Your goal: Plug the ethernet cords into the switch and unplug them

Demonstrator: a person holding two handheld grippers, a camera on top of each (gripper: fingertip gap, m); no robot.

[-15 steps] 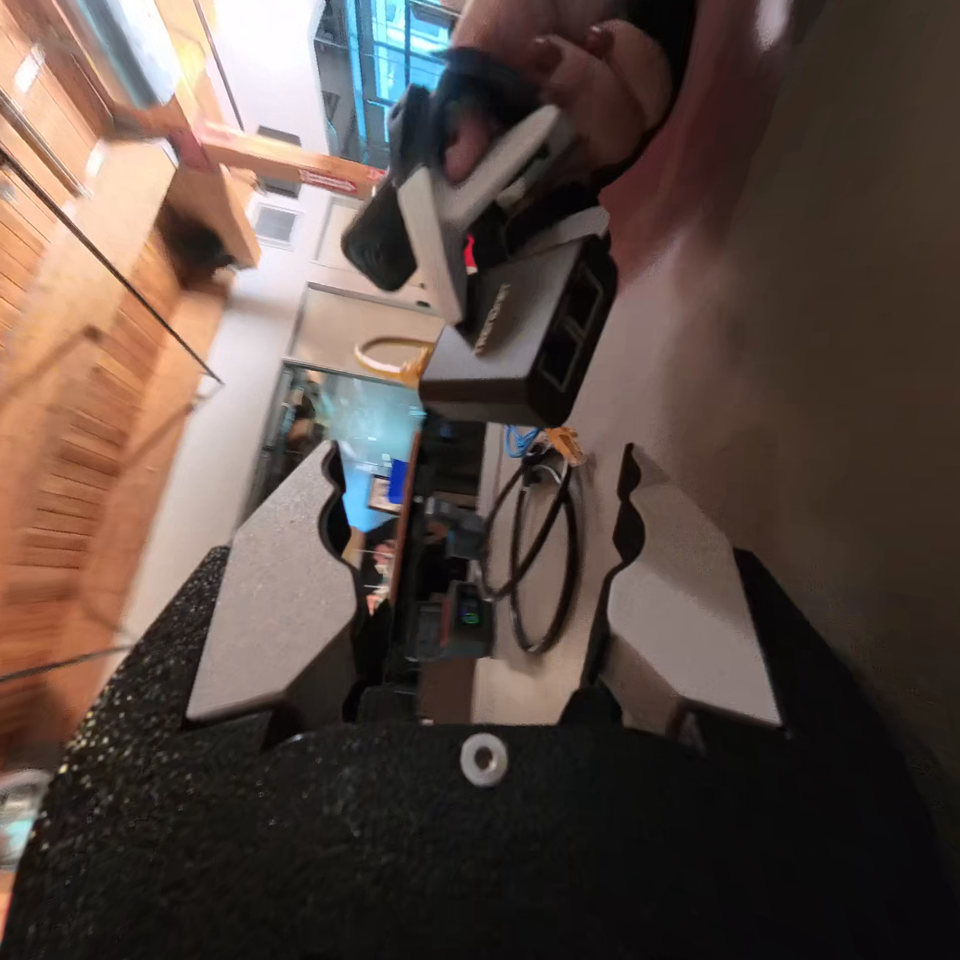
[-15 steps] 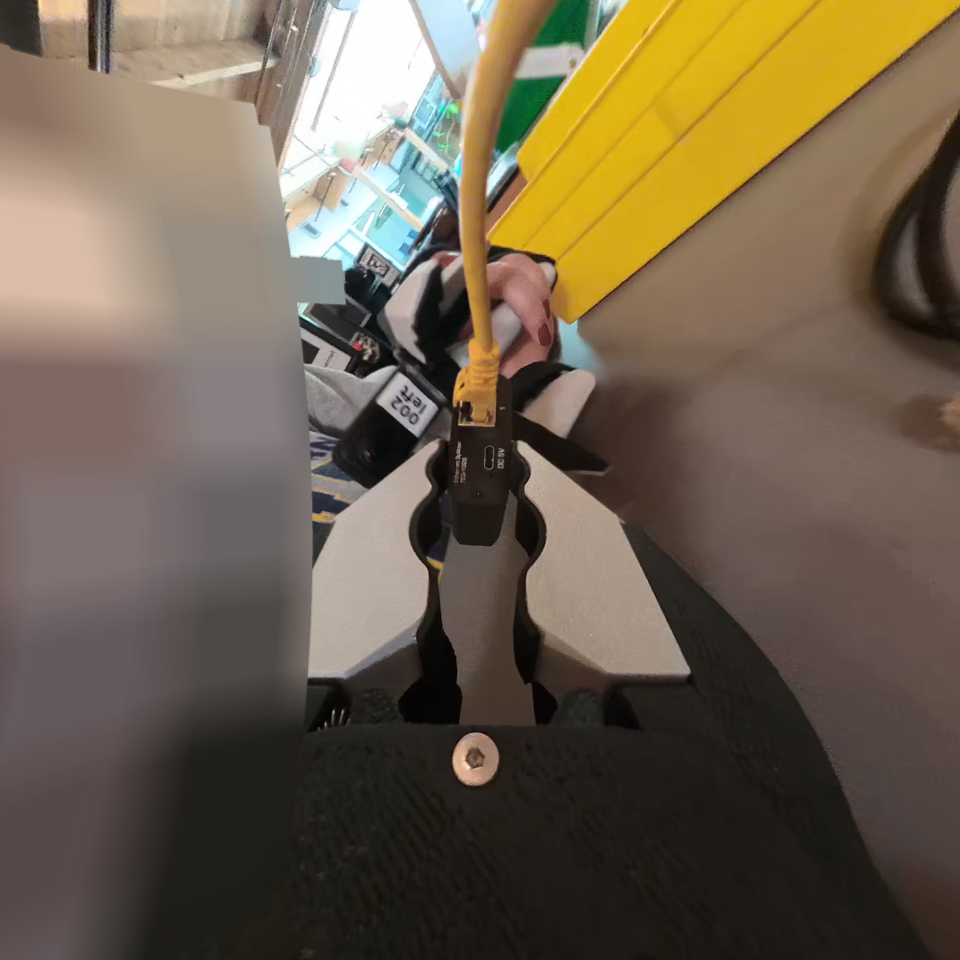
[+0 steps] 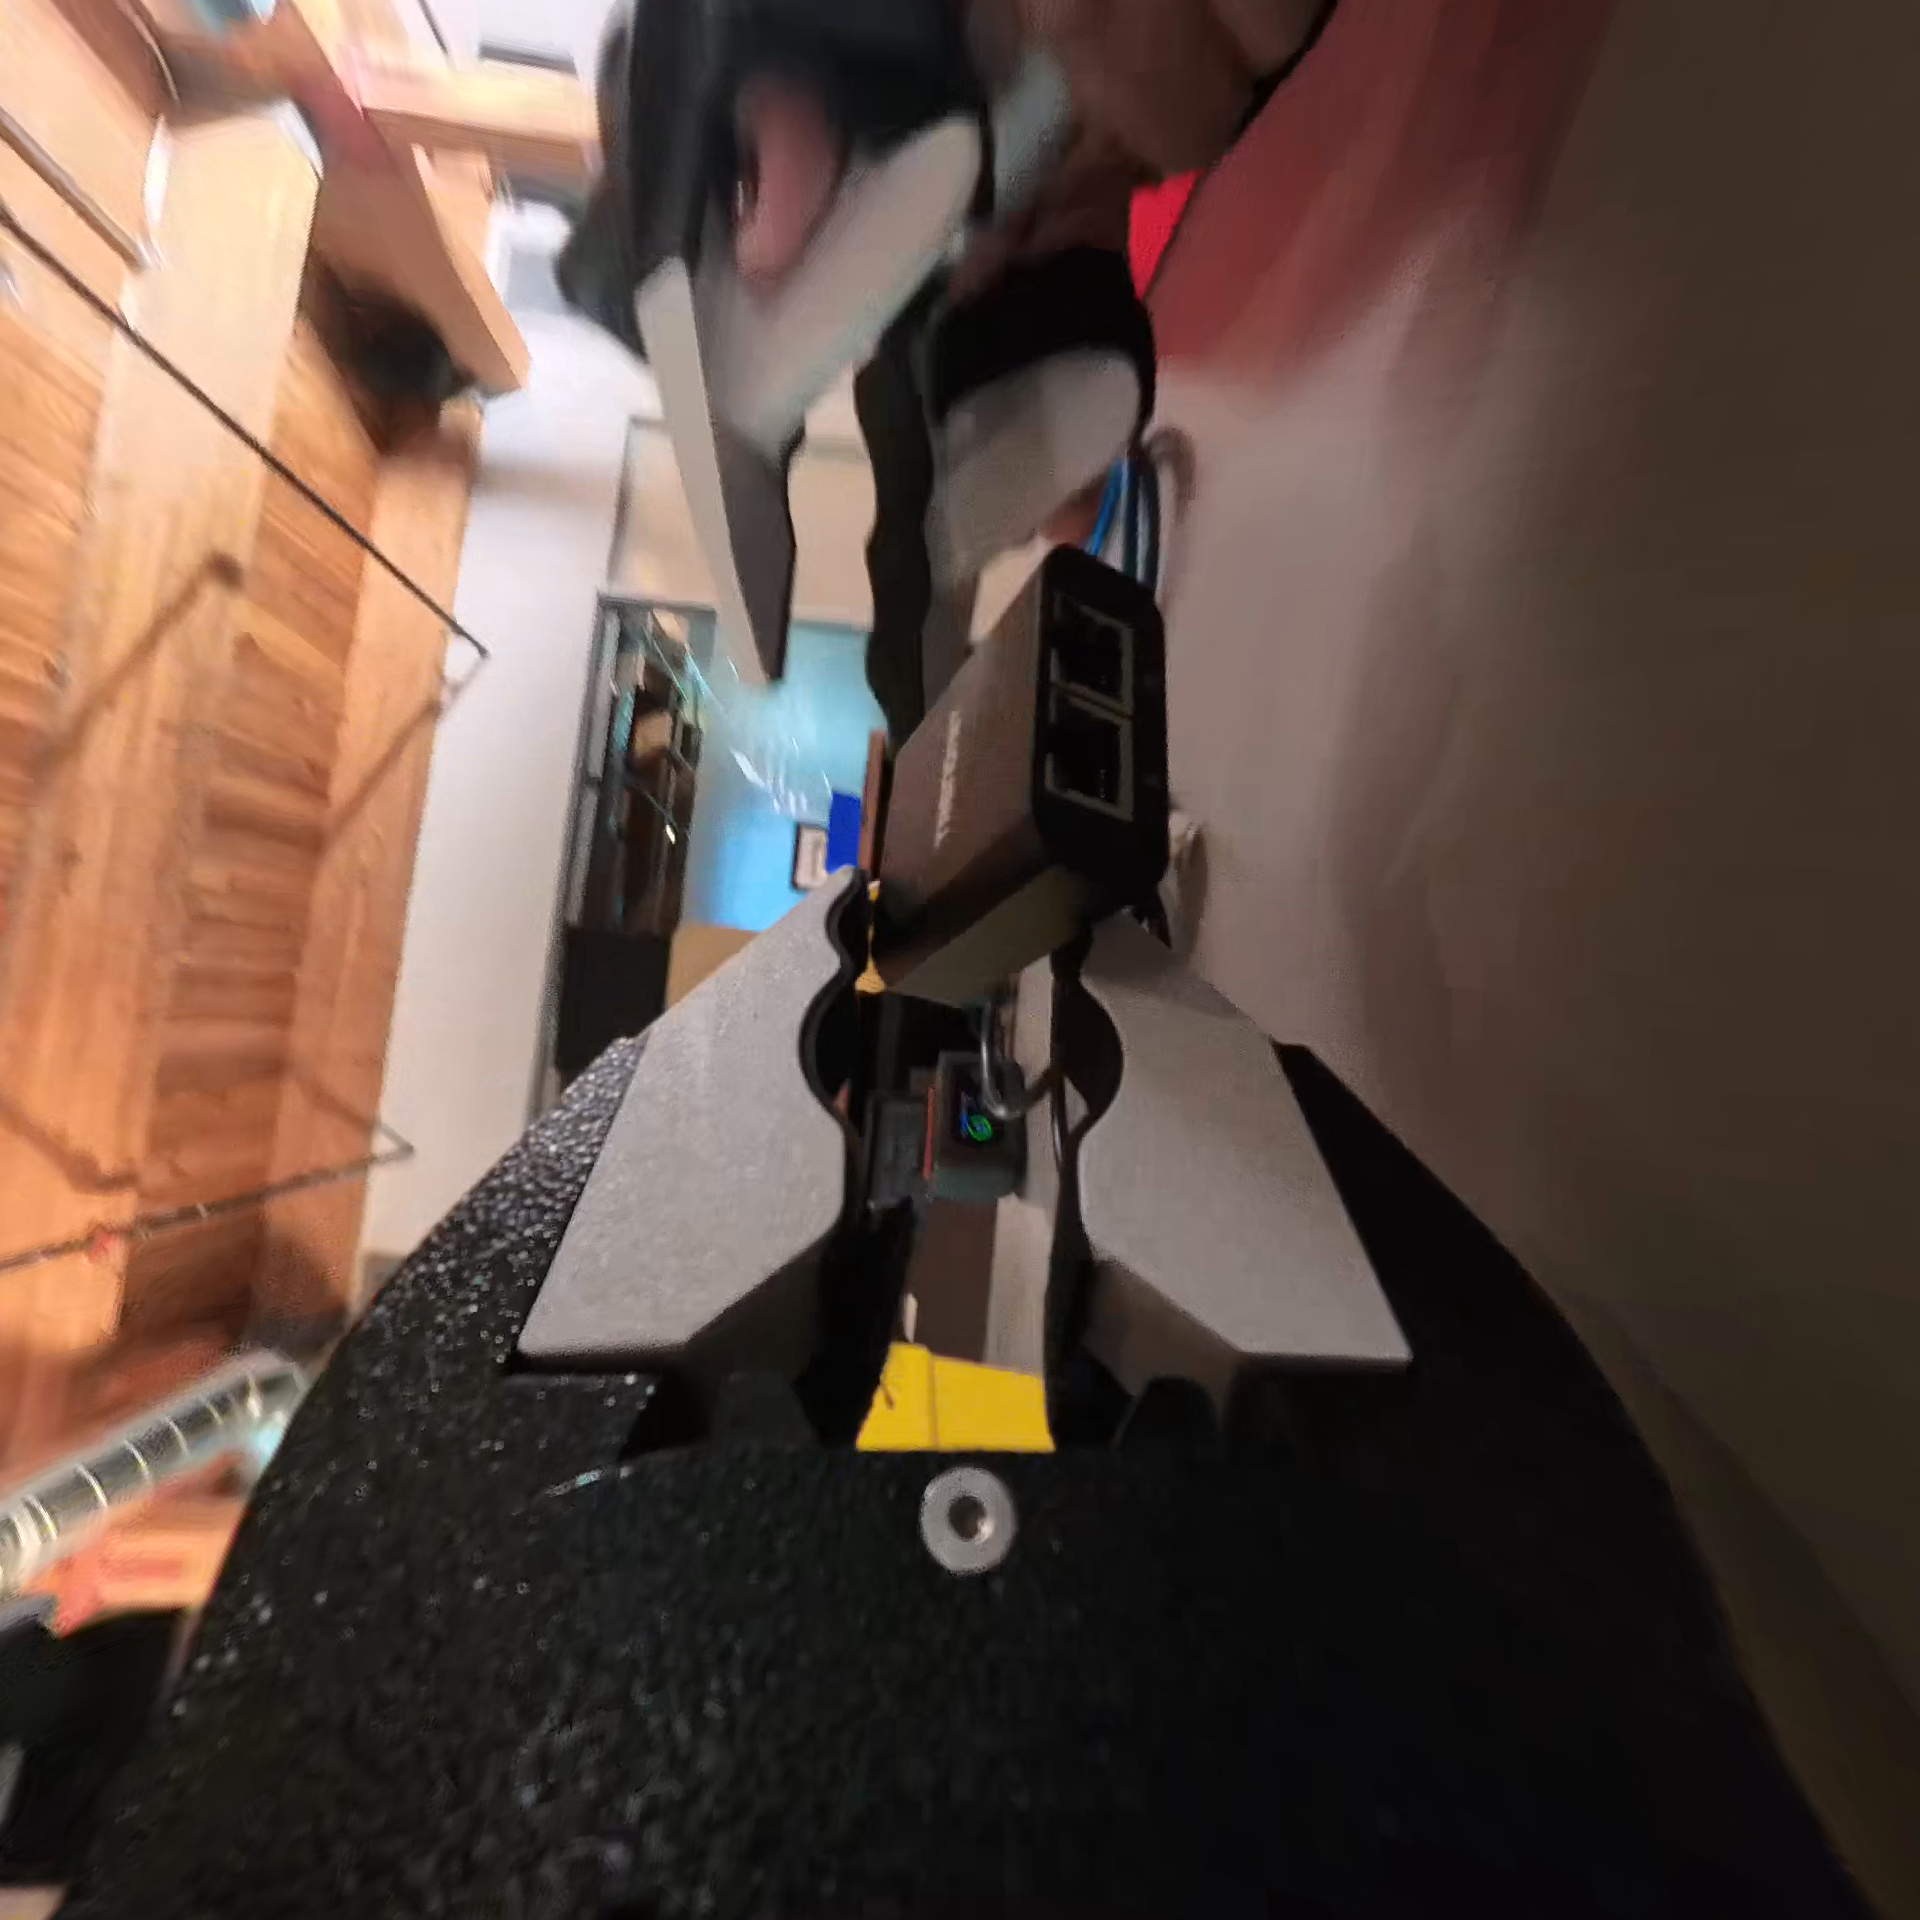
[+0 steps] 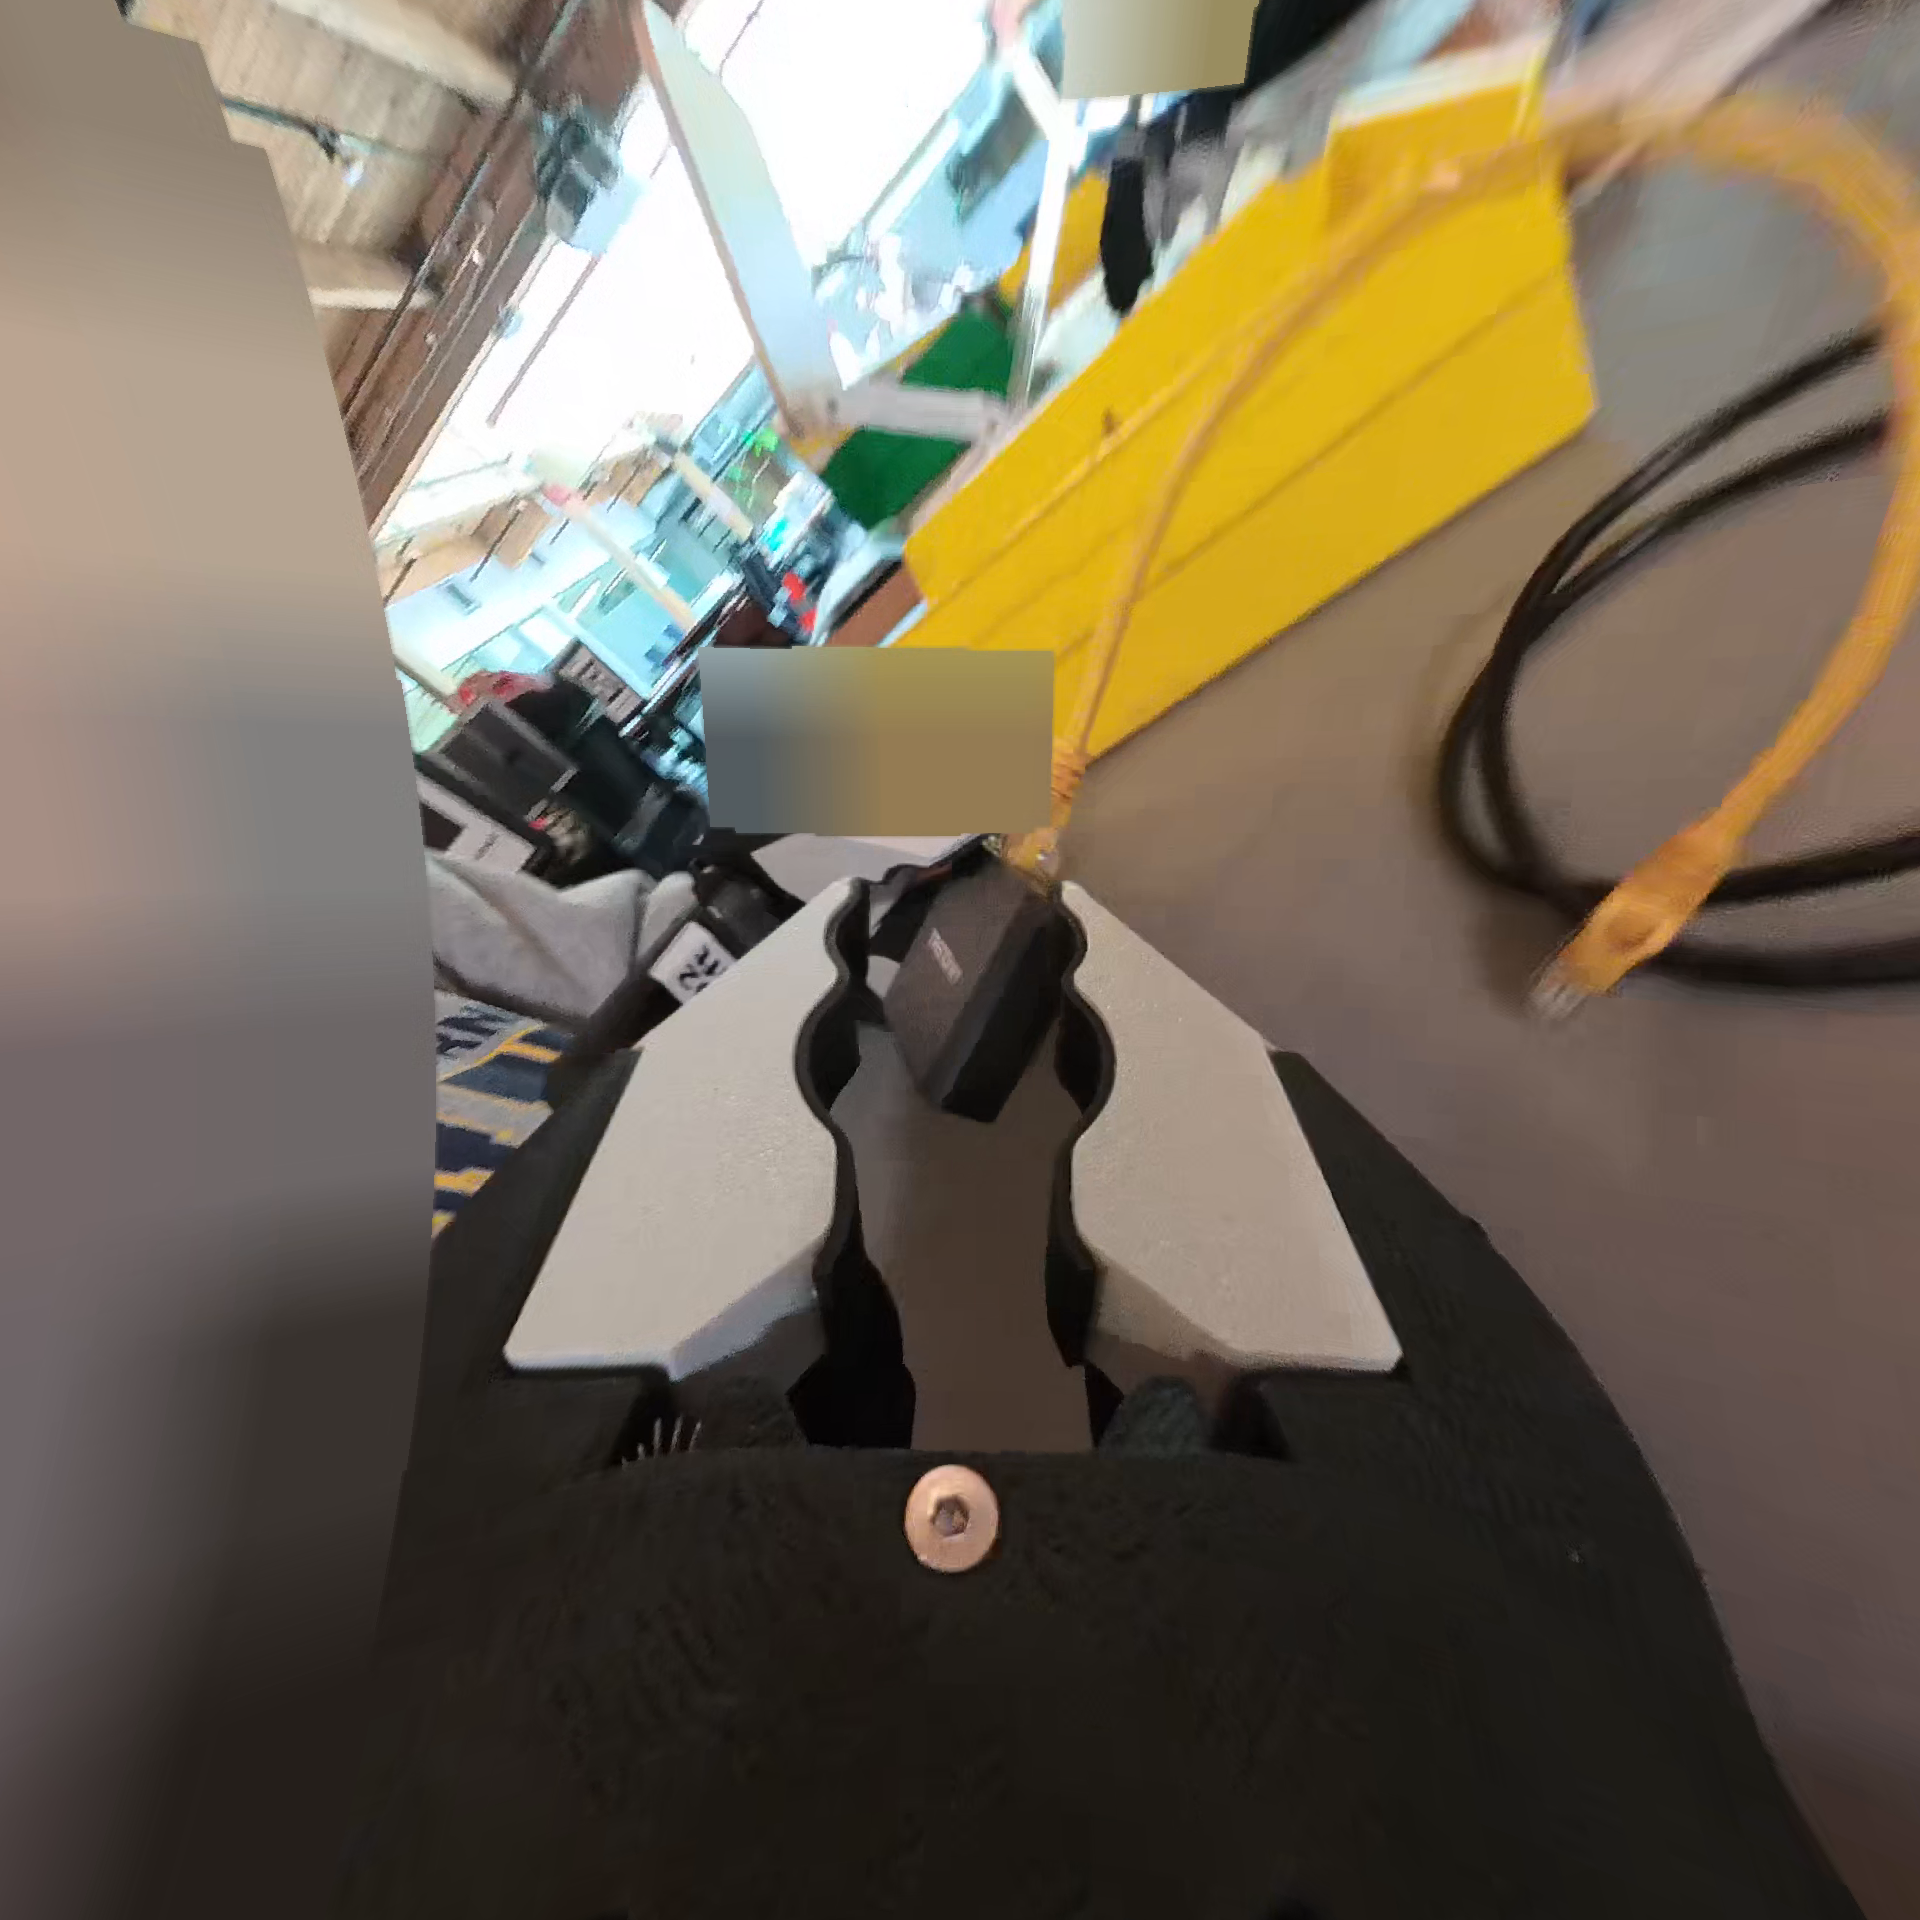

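**Observer:** Two empty ports on the switch (image 3: 997, 790) face your left tongs (image 3: 971, 925). The box's near end sits right at their tips, close against the counter (image 3: 1558, 935). Pinched or only flanked: cannot tell.

**Operator:** And my right tongs (image 4: 961, 914)?

**Observer:** The switch lies tilted between their fingers, with one yellow cord (image 4: 1068, 769) plugged into its far end. The fingers stand a little apart. Whether they clamp it, cannot tell either.

**Operator:** How will it handle?

**Observer:** Likely light, hard plastic with smooth sides, so it may twist in a corner grip. Take it across the flat long sides, clear of the ports. The cord looks springy and will probably tug the box about.

**Operator:** Next cord?

**Observer:** A loose yellow plug (image 4: 1621, 925) rests on the counter beside a black cable (image 4: 1808, 961). Hold the moulded boot behind the clip, not the soft cable. The latch tab is probably fragile.
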